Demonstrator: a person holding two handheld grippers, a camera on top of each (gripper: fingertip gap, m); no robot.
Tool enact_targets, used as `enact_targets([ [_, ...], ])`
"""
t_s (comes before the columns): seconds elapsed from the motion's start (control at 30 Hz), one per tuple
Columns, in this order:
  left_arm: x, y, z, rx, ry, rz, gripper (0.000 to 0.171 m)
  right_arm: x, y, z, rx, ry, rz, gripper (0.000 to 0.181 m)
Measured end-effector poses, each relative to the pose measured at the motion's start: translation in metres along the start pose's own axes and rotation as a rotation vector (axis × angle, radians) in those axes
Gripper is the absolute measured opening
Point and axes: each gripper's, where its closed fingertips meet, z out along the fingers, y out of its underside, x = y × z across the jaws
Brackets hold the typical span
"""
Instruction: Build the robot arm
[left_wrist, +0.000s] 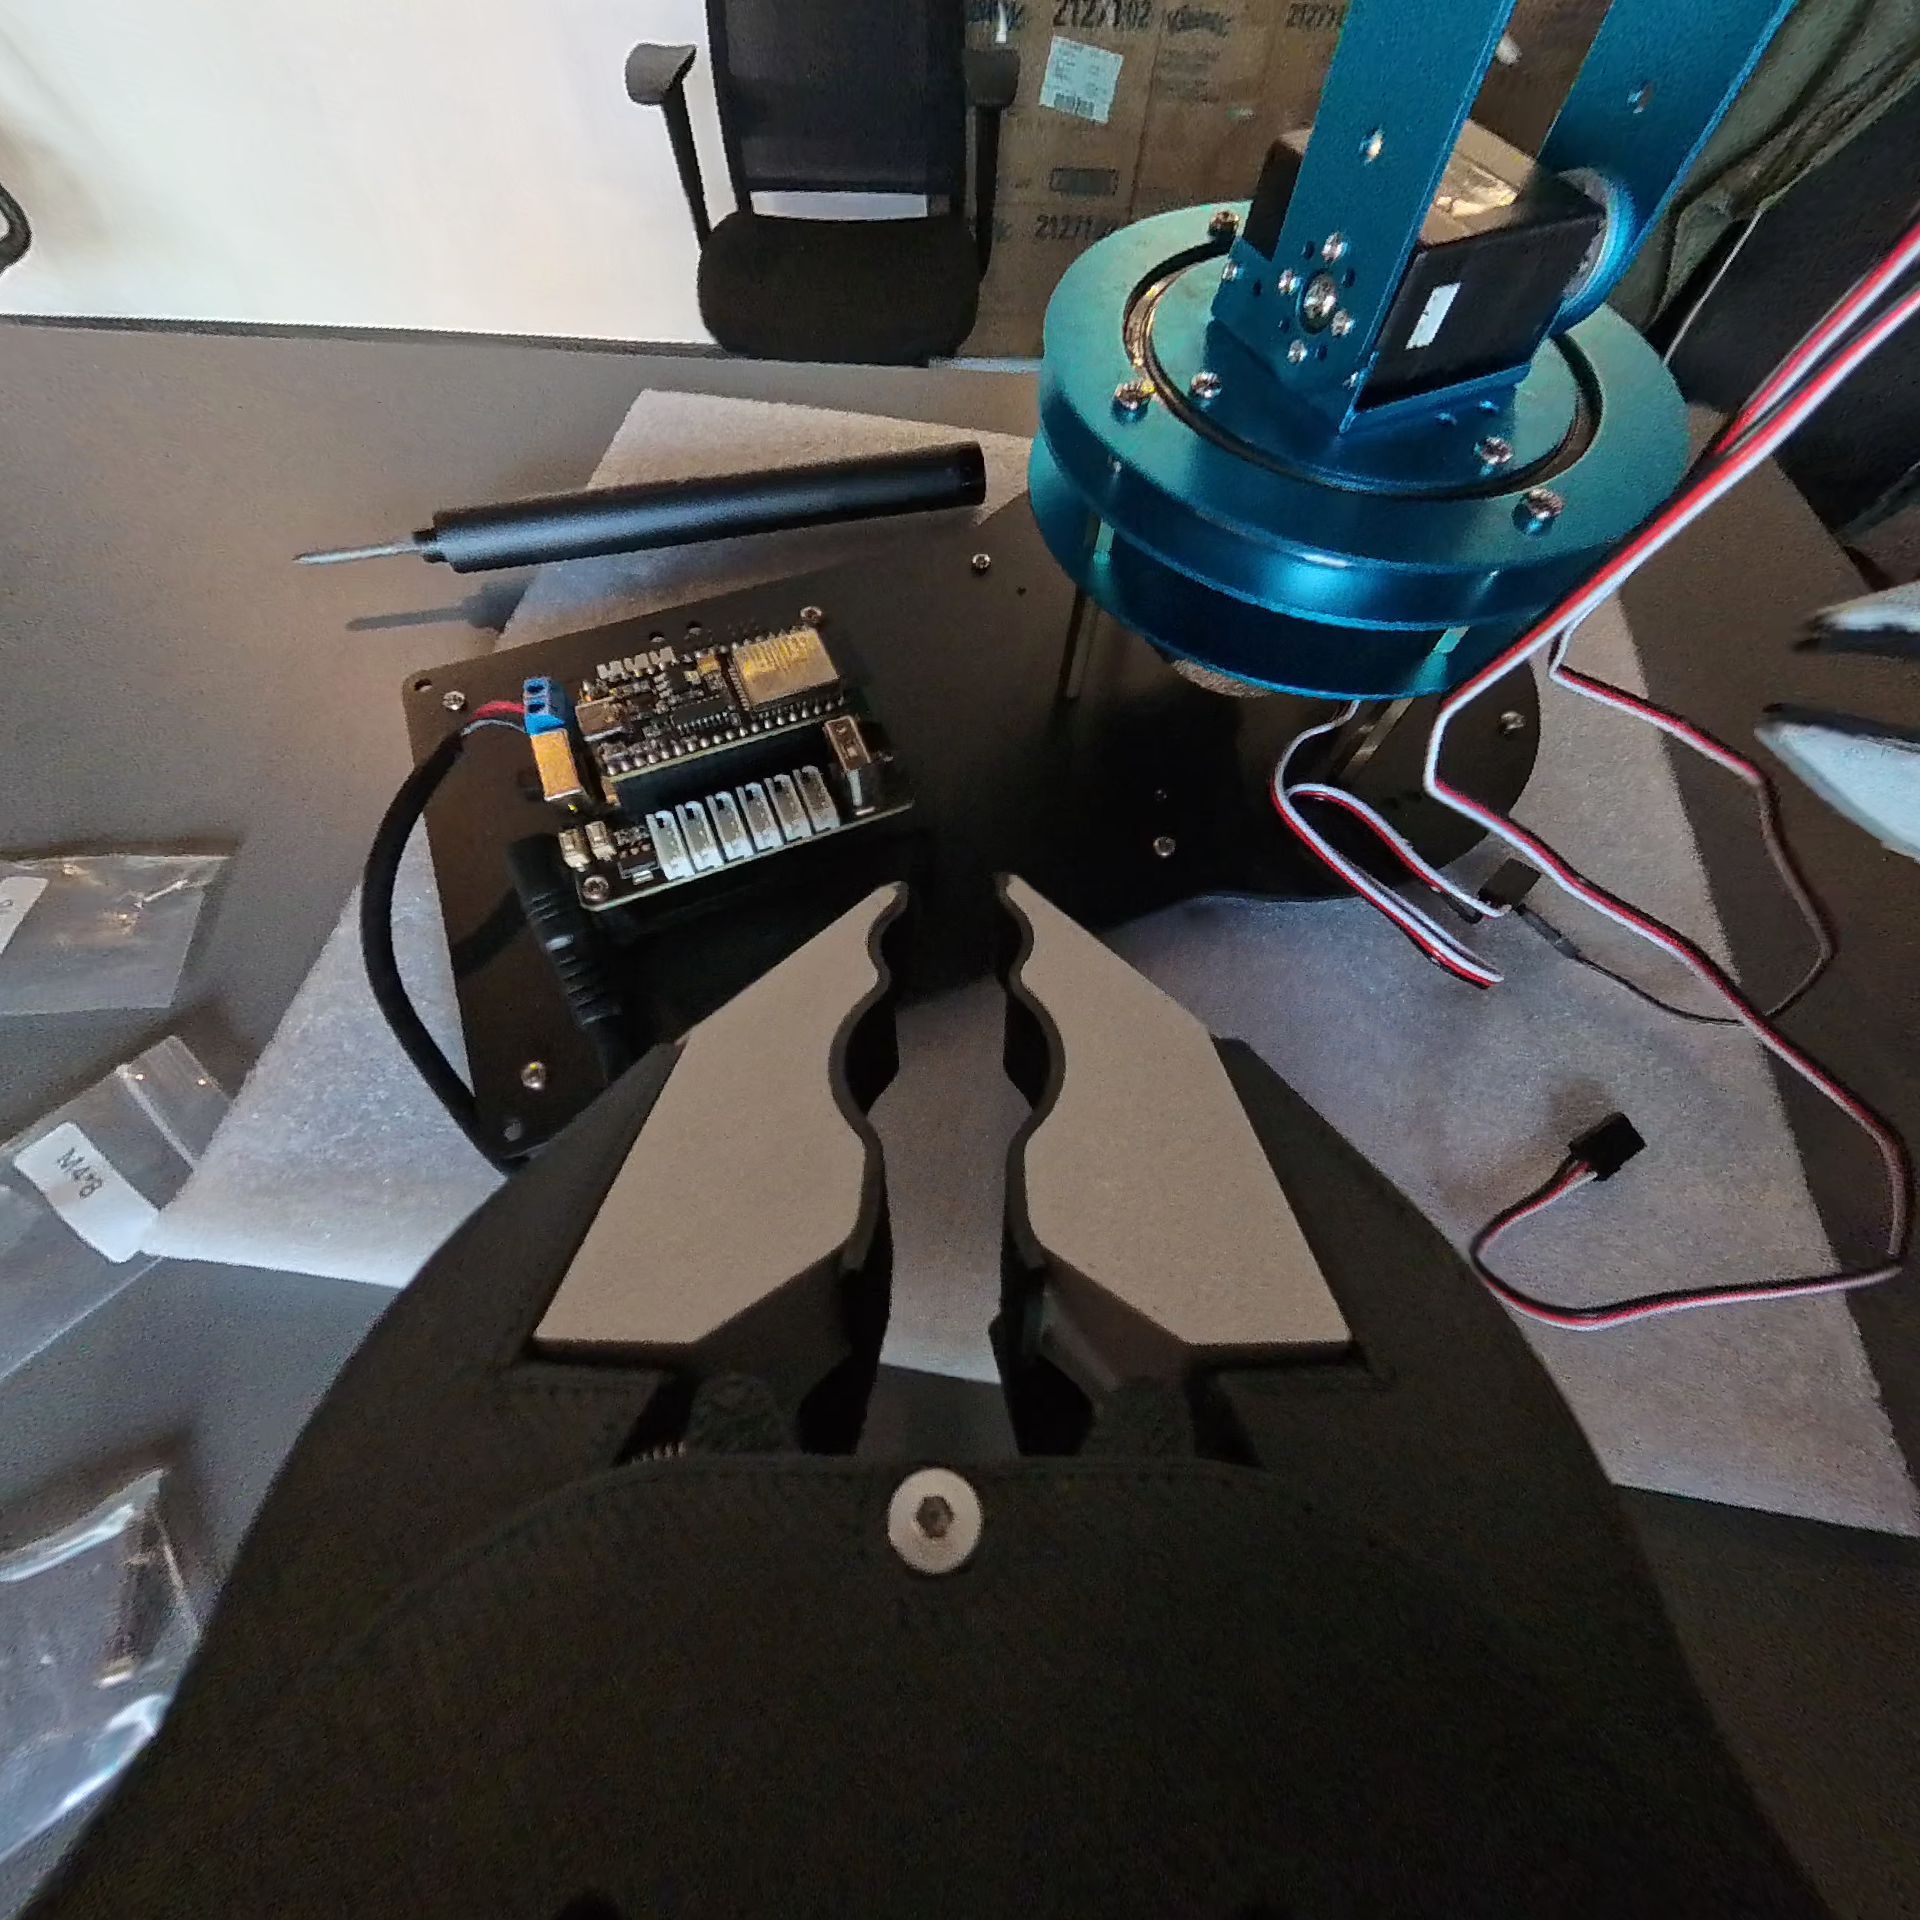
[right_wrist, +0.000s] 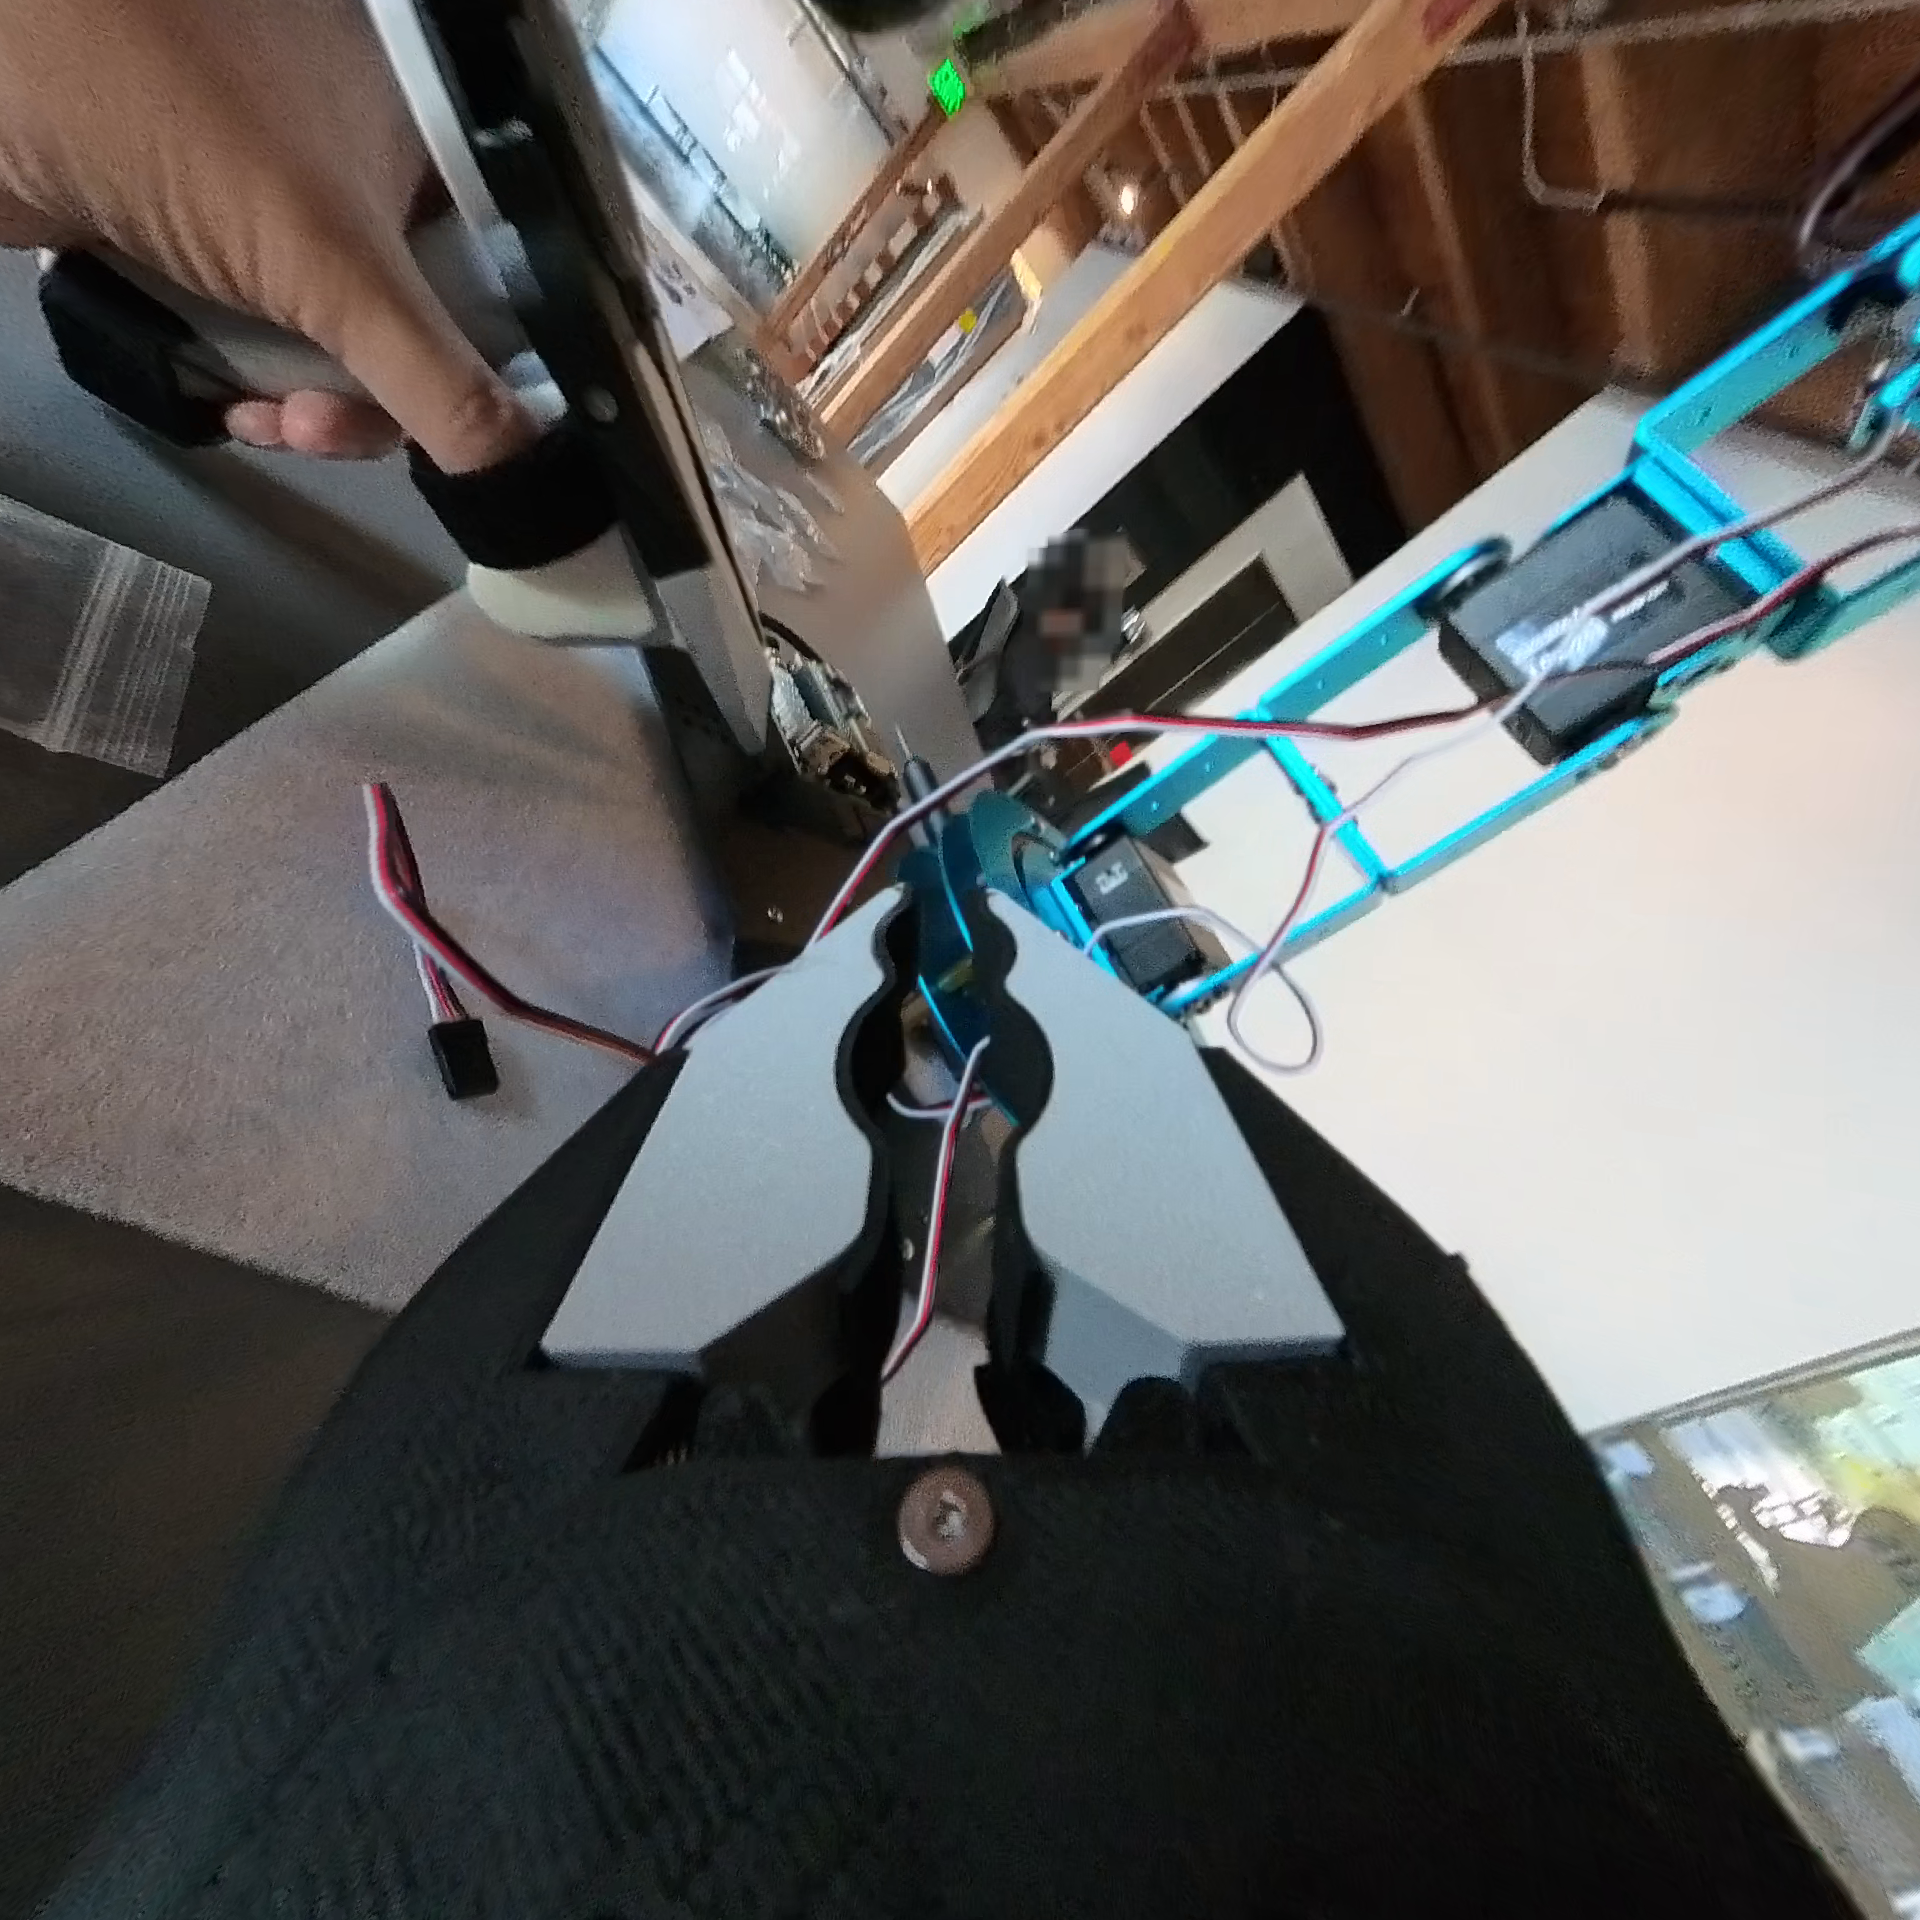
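While both hand-held grippers sit by the black base plate (left_wrist: 997, 665):
left hand-held gripper (left_wrist: 948, 904): fingers slightly apart, empty, over plate's near edge, beside control board (left_wrist: 727, 748)
right hand-held gripper (right_wrist: 948, 914): slightly apart, servo wire (right_wrist: 935, 1195) running between fingers, clamping unclear
blue turntable (left_wrist: 1351, 499): on plate
screwdriver (left_wrist: 707, 509): behind plate
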Motion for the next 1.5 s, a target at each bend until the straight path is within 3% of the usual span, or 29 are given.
enact_targets([
  [0.13, -0.004, 0.002, 0.007, -0.032, -0.042, 0.069, 0.013, -0.004, -0.001, 0.001, 0.021, 0.008, -0.044, 0.005],
  [0.63, -0.009, 0.010, 0.018, -0.098, -0.049, 0.085, 0.009, -0.009, 0.007, 0.004, -0.005, -0.036, -0.005, 0.004],
  [1.5, -0.010, 0.007, 0.025, -0.098, -0.054, 0.119, 0.003, -0.013, 0.011, 0.006, -0.022, -0.060, 0.000, 0.003],
])
